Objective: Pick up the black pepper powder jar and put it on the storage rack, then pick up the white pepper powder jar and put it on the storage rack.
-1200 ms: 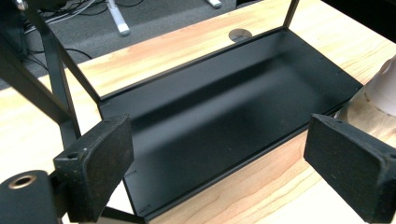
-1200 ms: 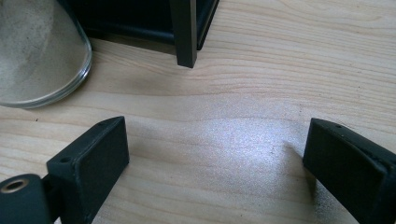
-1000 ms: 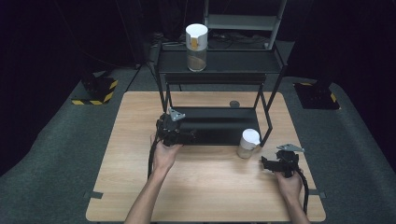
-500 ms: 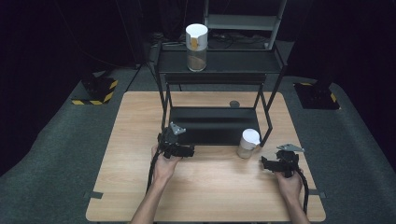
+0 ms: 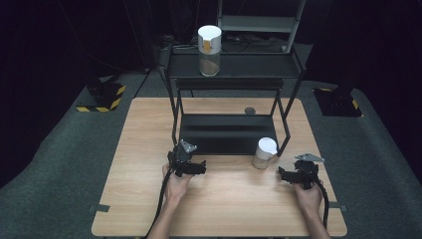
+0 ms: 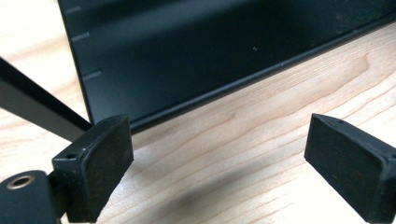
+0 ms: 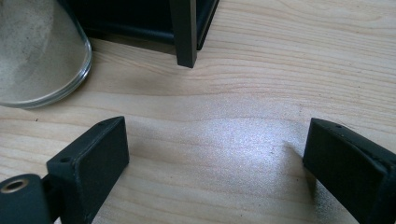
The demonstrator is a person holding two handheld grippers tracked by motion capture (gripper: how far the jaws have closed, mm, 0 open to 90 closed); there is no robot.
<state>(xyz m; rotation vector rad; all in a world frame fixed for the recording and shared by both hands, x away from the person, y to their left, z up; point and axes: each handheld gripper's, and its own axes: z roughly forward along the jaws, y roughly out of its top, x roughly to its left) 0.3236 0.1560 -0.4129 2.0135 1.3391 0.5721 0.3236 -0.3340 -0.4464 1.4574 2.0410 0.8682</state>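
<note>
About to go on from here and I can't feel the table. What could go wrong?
The right tool sits open close to the glass jar; a sideways sweep could tip it. The left tool is low by the black rack and could snag its front edge or leg.

Bare surface (image 5: 234, 199) is lying open between my hands. Ahead, the black rack (image 5: 229, 134) is blocking my left jaws, while its leg (image 7: 185, 32) and the jar (image 5: 264, 153) are crowding my right jaws.

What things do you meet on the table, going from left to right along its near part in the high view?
Left tongs → jar with white lid → right tongs.
</note>
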